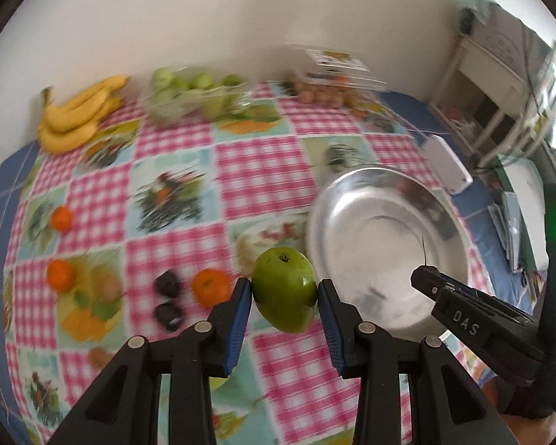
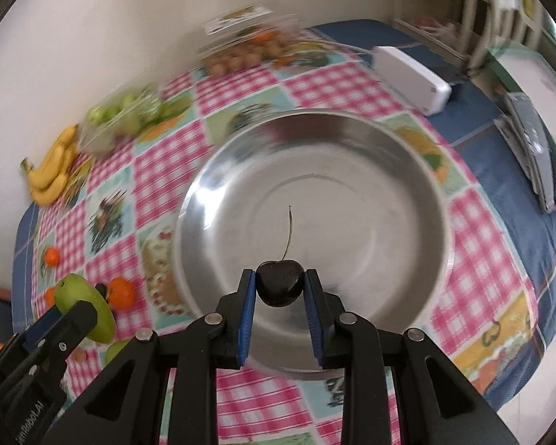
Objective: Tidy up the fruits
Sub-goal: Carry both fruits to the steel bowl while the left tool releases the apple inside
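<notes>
1. One checked cloth covers my counter and fills most of both frames.
2. Steel bowl sits mid-frame in the right view, at right centre in the left view.
3. Bananas lie upper left, beside a bag of green fruit.
4. My left tool pinches a green apple at lower centre, just left of the bowl's rim.
5. Mandarins sit on the cloth at lower left.
6. My right tool pinches a dark cherry over the bowl, stem pointing up-frame.

Your left gripper pitched steeply down, blue pads clamped on a green fruit, your right gripper at its 3 o'clock, pinching a dark cherry
</notes>
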{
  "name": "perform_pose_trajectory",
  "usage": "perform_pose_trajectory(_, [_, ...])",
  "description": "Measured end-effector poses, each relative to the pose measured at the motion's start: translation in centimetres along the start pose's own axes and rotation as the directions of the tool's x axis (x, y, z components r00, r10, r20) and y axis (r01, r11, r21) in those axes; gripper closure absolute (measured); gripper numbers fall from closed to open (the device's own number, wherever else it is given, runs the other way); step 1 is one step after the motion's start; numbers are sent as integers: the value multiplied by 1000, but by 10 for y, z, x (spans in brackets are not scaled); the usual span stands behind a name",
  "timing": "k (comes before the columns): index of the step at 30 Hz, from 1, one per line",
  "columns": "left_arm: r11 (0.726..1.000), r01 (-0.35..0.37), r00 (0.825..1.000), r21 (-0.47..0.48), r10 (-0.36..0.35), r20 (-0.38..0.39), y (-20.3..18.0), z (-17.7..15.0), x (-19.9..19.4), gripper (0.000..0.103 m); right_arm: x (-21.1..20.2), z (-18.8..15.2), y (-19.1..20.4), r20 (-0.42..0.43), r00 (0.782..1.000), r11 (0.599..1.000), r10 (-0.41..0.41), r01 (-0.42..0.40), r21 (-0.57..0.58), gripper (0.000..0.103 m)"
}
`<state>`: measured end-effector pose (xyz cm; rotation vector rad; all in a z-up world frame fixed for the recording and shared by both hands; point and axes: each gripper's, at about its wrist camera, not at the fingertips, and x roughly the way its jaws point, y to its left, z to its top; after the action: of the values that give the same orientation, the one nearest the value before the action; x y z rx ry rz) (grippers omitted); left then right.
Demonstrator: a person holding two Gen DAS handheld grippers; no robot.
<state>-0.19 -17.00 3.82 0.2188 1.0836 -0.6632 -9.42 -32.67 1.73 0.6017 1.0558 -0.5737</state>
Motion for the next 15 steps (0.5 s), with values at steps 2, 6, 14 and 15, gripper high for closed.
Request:
perform_pose_trajectory(2, [1000, 11, 1000, 29, -11, 4, -11, 3, 5, 63, 0, 3, -10, 3, 1000, 999, -20, 20, 30, 75])
perform_pose_trajectory(6, [997, 35, 999, 68, -35, 3, -31, 9, 23, 63, 5, 6, -30, -9, 999, 995, -47, 48, 90, 75])
perform_pose_trajectory(14, [994, 67, 997, 87, -64, -35, -46, 9, 60, 63, 25, 5, -41, -69, 994, 989, -82, 89, 115, 75])
perform_pose_trajectory(15, [994, 70, 997, 83, -66, -45, -46, 8, 63, 63, 26, 5, -41, -71, 994, 989, -84, 92, 113, 75])
